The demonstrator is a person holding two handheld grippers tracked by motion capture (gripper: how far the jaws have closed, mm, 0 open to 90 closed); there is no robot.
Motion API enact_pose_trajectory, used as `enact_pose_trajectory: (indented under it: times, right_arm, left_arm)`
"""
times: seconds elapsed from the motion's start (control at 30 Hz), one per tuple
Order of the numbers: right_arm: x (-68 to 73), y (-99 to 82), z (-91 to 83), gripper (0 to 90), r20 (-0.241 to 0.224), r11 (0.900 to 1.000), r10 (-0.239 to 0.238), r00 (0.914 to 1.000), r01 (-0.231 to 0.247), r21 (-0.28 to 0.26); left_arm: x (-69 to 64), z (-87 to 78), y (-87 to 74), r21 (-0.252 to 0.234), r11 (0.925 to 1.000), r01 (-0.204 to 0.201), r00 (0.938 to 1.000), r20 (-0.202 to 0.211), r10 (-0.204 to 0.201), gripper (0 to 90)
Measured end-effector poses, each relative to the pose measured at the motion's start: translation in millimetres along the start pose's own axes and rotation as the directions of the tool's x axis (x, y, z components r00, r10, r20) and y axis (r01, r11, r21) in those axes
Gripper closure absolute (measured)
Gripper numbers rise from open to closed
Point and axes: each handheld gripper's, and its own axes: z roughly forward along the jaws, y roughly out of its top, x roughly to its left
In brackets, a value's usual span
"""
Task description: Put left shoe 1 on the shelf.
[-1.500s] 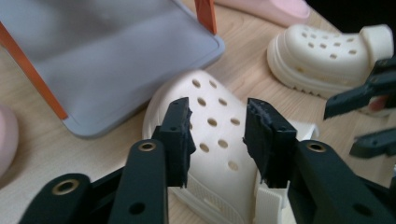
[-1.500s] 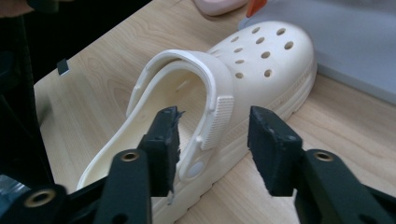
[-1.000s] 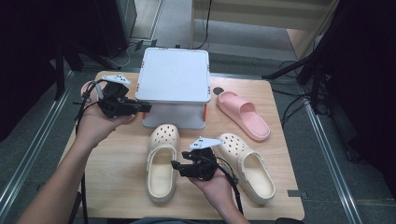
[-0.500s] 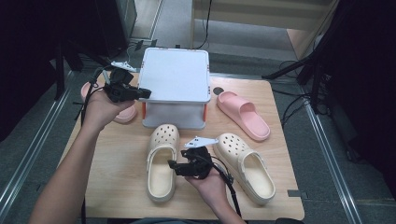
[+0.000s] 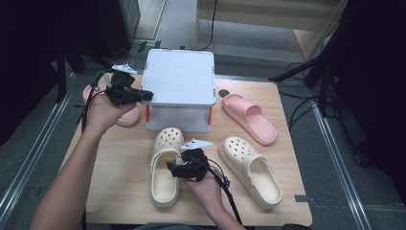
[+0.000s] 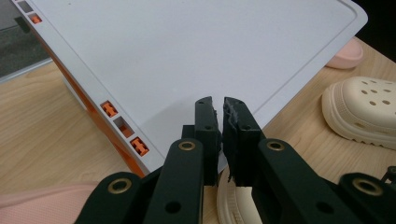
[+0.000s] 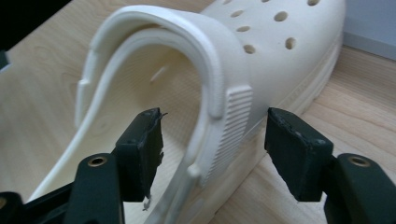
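From the high view, a pale wood-grain bench (image 5: pixel 119 158) carries a grey plastic box (image 5: pixel 179 93) with a flat smooth lid and orange corner clips. Two cream clogs with perforated toes lie in front of it: the left clog (image 5: pixel 165 165) and the right clog (image 5: pixel 251 165). A pink moulded slide sandal (image 5: pixel 249 118) lies just right of the box, and a second pink sandal (image 5: pixel 125 116) shows partly under the person's left hand (image 5: pixel 103 112). The left gripper (image 5: pixel 143 95) reaches toward the box's left edge. The right gripper (image 5: pixel 171 167), held in the right hand (image 5: pixel 203 182), sits at the left clog's right wall.

In the left gripper view, the black fingers (image 6: pixel 208 121) are pressed nearly together with nothing between them, over the lid's matte surface near its lower rim. Orange latches (image 6: pixel 109 108) dot the box's side. A cream clog's holed toe (image 6: pixel 364 109) lies at right.

In the right gripper view, the fingers (image 7: pixel 142 149) stand wide apart, straddling the clog's side wall (image 7: pixel 233 121) where a ribbed patch joins the curved heel strap (image 7: pixel 154 35); whether either pad touches it is hard to judge.
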Motion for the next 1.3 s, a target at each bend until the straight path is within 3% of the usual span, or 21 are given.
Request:
enact_pose_trajectory:
  times: [0.1, 0.23, 0.3, 0.33, 0.37, 0.4, 0.43, 0.47, 0.73, 0.97, 1.13, 1.3]
  right_arm:
    - [-1.4, 0.4, 3.5, 43.7, 0.032, 0.9999, 0.012, 0.9994, -0.012, 0.007]
    - [-3.9, 0.7, 3.9, 49.1, 0.028, 0.9994, 0.036, 0.9990, -0.036, 0.002]
    - [-3.4, 1.6, 2.9, 60.1, 0.036, 0.9986, 0.053, 0.9980, -0.053, -0.006]
    - [-3.4, 1.6, 2.9, 60.1, 0.036, 0.9986, 0.053, 0.9980, -0.053, -0.006]
    - [-3.4, 4.1, 2.4, 66.7, 0.043, 0.9980, 0.062, 0.9971, -0.062, -0.011]
    - [-3.4, 4.1, 2.4, 66.7, 0.043, 0.9980, 0.062, 0.9971, -0.062, -0.011]
    - [-4.1, 7.2, 2.1, 73.7, 0.043, 0.9973, 0.071, 0.9965, -0.071, -0.017]
    - [-5.1, 8.2, 2.0, 75.2, 0.043, 0.9971, 0.075, 0.9963, -0.074, -0.020]
    - [-12.8, 22.1, -0.9, 77.7, 0.027, 0.9956, 0.093, 0.9953, -0.093, -0.007]
    - [-18.6, 49.5, -10.8, 77.9, 0.026, 0.9941, 0.094, 0.9953, -0.092, -0.057]
    - [-26.3, 72.3, -11.9, 77.9, 0.065, 0.9914, 0.090, 0.9938, -0.083, -0.101]
    - [-34.3, 81.3, -2.1, 77.8, 0.099, 0.9886, 0.108, 0.9891, -0.097, -0.115]
  left_arm:
    - [-1.4, 1.1, 0.1, -0.005, 1.0000, -0.006, 1.0000, -0.008, 0.005, 84.1]
    - [-2.3, 1.7, 0.2, -0.007, 0.9999, -0.012, 0.9999, -0.012, 0.012, 84.0]
    - [-2.6, 2.2, 0.2, -0.009, 0.9999, -0.011, 0.9999, -0.009, 0.011, 84.0]
    - [-2.6, 2.2, 0.2, -0.009, 0.9999, -0.011, 0.9999, -0.009, 0.011, 84.0]
    - [-2.5, 2.0, 0.2, -0.008, 0.9999, -0.012, 0.9999, -0.010, 0.011, 84.0]
    - [-2.5, 2.0, 0.2, -0.008, 0.9999, -0.012, 0.9999, -0.010, 0.011, 84.0]
    - [-2.5, 2.0, 0.1, -0.008, 0.9999, -0.013, 0.9999, -0.010, 0.012, 84.0]
    - [-2.4, 2.0, 0.1, -0.008, 0.9999, -0.014, 0.9999, -0.009, 0.014, 84.0]
    - [-2.0, 1.9, -0.4, -0.012, 0.9999, -0.007, 1.0000, -0.006, 0.007, 83.9]
    - [-2.3, 1.9, -0.3, -0.010, 0.9999, -0.012, 0.9999, -0.010, 0.012, 83.9]
    - [-2.3, 2.0, -0.2, -0.010, 0.9998, -0.015, 0.9998, -0.009, 0.015, 83.9]
    - [-1.9, 1.7, -0.7, -0.011, 0.9999, -0.011, 0.9999, -0.007, 0.011, 83.9]
